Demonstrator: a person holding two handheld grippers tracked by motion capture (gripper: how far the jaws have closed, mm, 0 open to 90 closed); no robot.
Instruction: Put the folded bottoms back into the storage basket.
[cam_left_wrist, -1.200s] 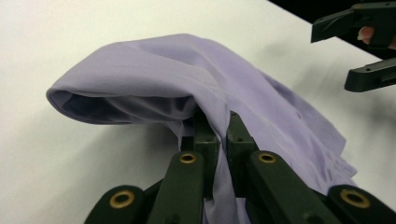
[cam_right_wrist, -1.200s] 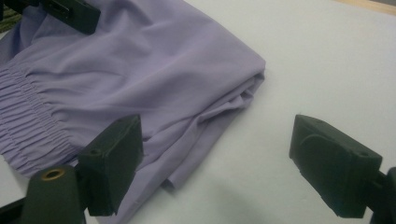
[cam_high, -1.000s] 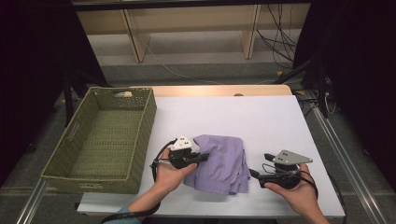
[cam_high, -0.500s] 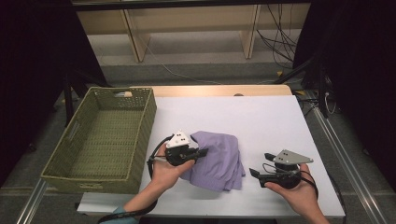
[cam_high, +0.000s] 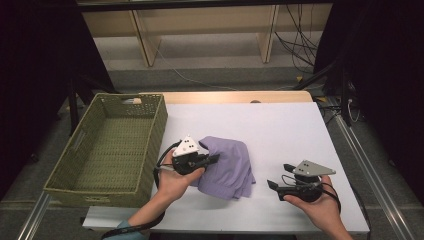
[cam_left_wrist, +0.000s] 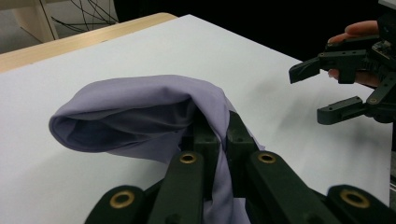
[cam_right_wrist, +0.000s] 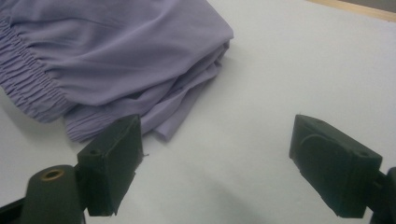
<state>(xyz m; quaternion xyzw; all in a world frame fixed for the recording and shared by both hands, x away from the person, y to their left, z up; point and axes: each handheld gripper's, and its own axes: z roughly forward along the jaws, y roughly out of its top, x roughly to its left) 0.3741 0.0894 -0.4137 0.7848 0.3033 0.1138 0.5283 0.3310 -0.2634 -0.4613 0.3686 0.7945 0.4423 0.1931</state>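
Two grippers over white worktop (cam_high: 280, 125), left gripper (cam_high: 212, 159) jaws pinching fold of lilac garment (cam_high: 230, 167) mid-worktop, cloth draped over jaws, right gripper (cam_high: 272, 185) jaws spread, empty, just beside garment's edge, green wicker basket (cam_high: 160, 125) at left

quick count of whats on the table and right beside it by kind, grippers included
lilac garment: 1
green woven basket: 1
hand-held grippers: 2, the left gripper shut on the garment's fabric, the right gripper open beside it
total: 4
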